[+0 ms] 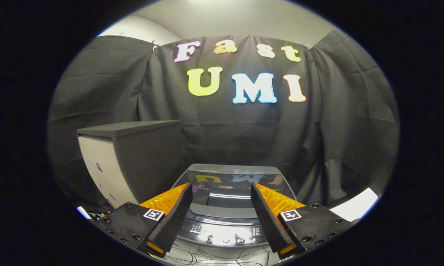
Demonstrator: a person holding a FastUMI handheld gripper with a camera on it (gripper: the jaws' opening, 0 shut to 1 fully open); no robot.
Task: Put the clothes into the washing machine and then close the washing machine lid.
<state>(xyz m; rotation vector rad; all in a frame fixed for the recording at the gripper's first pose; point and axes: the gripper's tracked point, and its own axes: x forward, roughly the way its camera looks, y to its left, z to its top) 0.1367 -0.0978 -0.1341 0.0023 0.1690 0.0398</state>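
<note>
Gripper view: the gripper (220, 188) has its fingers spread wide with nothing between them; both fingers (172, 218) point forward and slightly down at the washing machine (225, 207).

The machine sits straight ahead, just beyond and below the fingertips, centred in the gap between the fingers. Its lid (236, 181) lies flat and down, a glossy dark panel reflecting the booth wall; it looks closed, with no gap seen at the front edge. The control panel (229, 236) with a row of buttons runs across the near side, closest to the fingers; the lid's long edge runs crosswise to the fingers' line.

No clothes can be seen on top of the machine or around it. With the lid down, this fits either clothes already inside and the lid shut on them, or a closed machine with the clothes lying elsewhere; the scene does not settle which.

A grey cabinet (133, 155) stands just left of the machine and taller than it, close to its left flank, so room is tight on that side. Black cloth wall (336, 147) hangs right behind the machine. A pale surface (356, 205) shows to the right of the right finger. Space looks open above the lid and to its right.
</note>
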